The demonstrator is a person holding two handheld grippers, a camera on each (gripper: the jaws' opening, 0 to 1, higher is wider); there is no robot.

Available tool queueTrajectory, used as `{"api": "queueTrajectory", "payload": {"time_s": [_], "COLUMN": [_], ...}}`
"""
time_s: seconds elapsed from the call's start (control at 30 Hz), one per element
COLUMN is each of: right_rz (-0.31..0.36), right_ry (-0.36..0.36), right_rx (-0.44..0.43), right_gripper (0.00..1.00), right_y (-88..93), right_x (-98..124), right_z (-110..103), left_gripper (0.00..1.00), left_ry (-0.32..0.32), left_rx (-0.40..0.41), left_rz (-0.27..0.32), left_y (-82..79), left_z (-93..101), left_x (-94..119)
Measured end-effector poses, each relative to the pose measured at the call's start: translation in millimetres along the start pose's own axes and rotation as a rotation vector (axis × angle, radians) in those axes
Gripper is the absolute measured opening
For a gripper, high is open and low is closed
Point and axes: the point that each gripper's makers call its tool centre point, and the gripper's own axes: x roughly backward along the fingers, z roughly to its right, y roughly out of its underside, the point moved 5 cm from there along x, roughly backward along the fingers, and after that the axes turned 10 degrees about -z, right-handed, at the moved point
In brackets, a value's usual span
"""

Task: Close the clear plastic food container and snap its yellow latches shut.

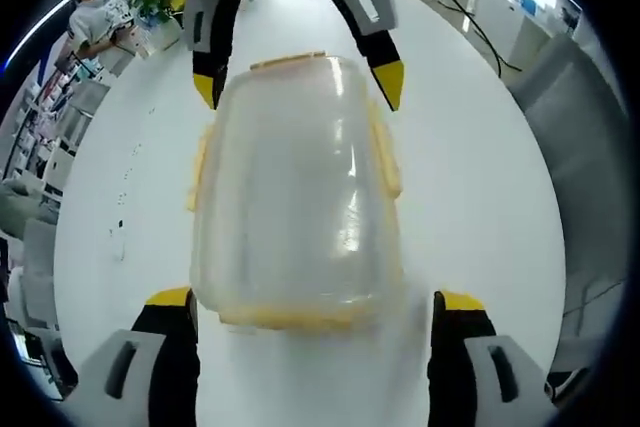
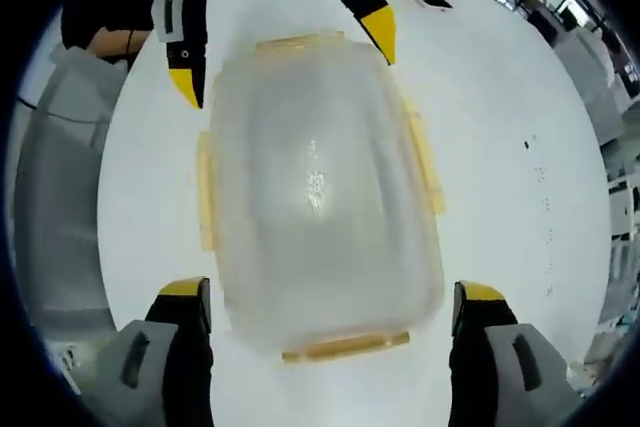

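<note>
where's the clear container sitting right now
The clear plastic container sits on the white table, centred in both gripper views between the two open grippers, the left gripper at one end and the right gripper at the other.

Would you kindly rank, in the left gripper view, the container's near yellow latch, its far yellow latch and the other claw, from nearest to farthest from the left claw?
1. Near yellow latch, along the container's closest end, between the left claw's tips.
2. Far yellow latch, on the opposite end.
3. Right claw, straddling that far end from across the white table.
</note>
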Motion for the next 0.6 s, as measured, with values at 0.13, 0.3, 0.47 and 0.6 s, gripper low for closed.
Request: {"api": "queueTrajectory", "payload": {"time_s": [0.13, 0.3, 0.47, 0.6], "right_rz": [0.003, 0.018, 0.033, 0.097], "right_ry": [0.022, 0.024, 0.033, 0.066], "right_rx": [0.003, -0.021, -0.041, -0.084], "right_gripper": [0.99, 0.98, 0.98, 0.98], "right_y": [2.7, 9.0, 14.2, 15.0], "right_x": [10, 22, 28, 38], "right_z": [-7, -21, -36, -49], "left_gripper": [0.94, 0.95, 0.95, 0.95], "left_ry": [-0.023, -0.084, -0.114, -0.143], "left_rx": [0.054, 0.106, 0.134, 0.189], "left_rz": [0.017, 0.021, 0.035, 0.083], "left_y": [5.4, 20.8, 39.9, 47.7], "left_z": [-1.3, 3.1, 25.2, 45.1], "left_x": [11, 27, 40, 50]}}
